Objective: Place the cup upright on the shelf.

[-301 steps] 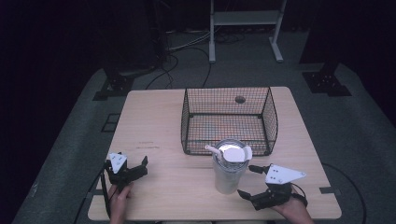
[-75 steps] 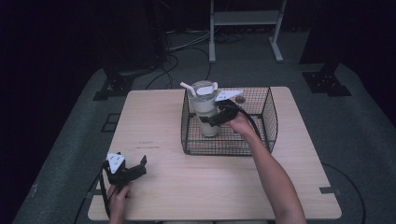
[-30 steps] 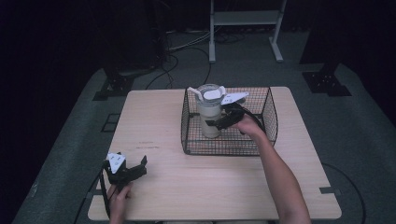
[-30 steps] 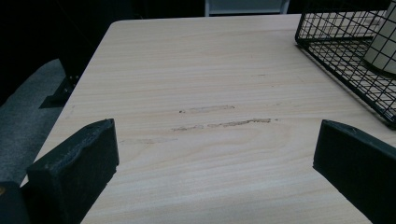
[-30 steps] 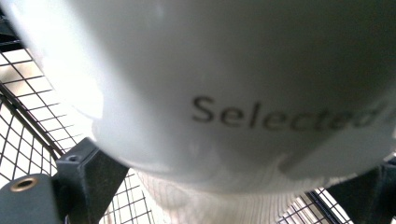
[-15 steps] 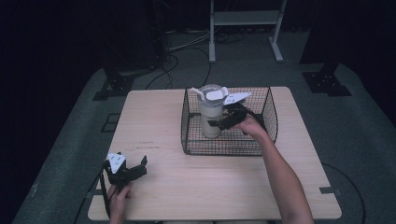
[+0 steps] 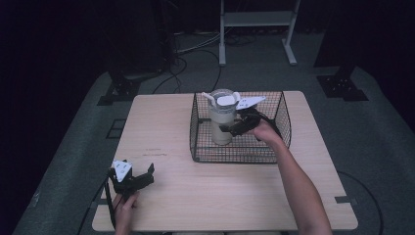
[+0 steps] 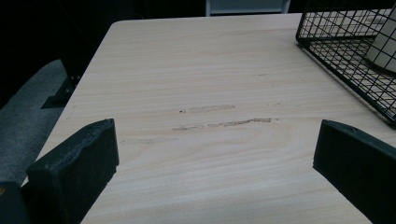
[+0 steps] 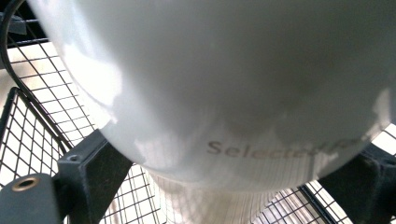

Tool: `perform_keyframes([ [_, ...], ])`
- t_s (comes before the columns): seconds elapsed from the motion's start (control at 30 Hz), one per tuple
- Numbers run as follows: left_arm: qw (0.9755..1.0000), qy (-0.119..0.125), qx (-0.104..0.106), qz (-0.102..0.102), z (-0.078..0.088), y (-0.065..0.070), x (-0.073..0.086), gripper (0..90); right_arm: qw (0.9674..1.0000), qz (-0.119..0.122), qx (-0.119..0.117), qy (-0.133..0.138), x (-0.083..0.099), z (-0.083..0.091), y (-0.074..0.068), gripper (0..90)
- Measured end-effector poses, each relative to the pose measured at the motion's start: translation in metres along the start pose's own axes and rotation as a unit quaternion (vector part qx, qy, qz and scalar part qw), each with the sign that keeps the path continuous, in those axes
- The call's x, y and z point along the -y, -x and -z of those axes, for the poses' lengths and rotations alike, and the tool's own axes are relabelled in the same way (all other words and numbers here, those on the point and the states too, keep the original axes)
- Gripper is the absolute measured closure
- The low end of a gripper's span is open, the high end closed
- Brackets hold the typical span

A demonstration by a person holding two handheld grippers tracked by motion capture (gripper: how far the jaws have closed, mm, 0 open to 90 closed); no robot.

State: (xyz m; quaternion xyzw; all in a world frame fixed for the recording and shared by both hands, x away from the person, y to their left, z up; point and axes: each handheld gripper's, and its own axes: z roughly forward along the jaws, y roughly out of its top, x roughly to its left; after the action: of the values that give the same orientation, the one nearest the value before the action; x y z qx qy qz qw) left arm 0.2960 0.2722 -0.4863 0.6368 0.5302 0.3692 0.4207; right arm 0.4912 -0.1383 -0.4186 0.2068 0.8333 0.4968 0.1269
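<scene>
Cup stood upright in basket, near back-left wall | right gripper clamped on its side | left gripper spread wide, rested near table front-left edge.

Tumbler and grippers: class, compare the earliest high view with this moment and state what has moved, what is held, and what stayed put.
The tumbler went from the table's near edge, in front of the wire basket, into the basket, carried by the right gripper, whose jaws now flank its body. The left gripper stayed open at the near left of the table; the basket kept its place.
</scene>
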Motion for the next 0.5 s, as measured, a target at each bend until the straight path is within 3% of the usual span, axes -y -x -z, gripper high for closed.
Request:
perform_keyframes([
  [0.5,1.0000,-0.002,-0.001,0.001,-0.001,0.000,0.000,0.0,0.9999,-0.004,0.013,-0.005,-0.003,0.015,-0.002,8.6],
])
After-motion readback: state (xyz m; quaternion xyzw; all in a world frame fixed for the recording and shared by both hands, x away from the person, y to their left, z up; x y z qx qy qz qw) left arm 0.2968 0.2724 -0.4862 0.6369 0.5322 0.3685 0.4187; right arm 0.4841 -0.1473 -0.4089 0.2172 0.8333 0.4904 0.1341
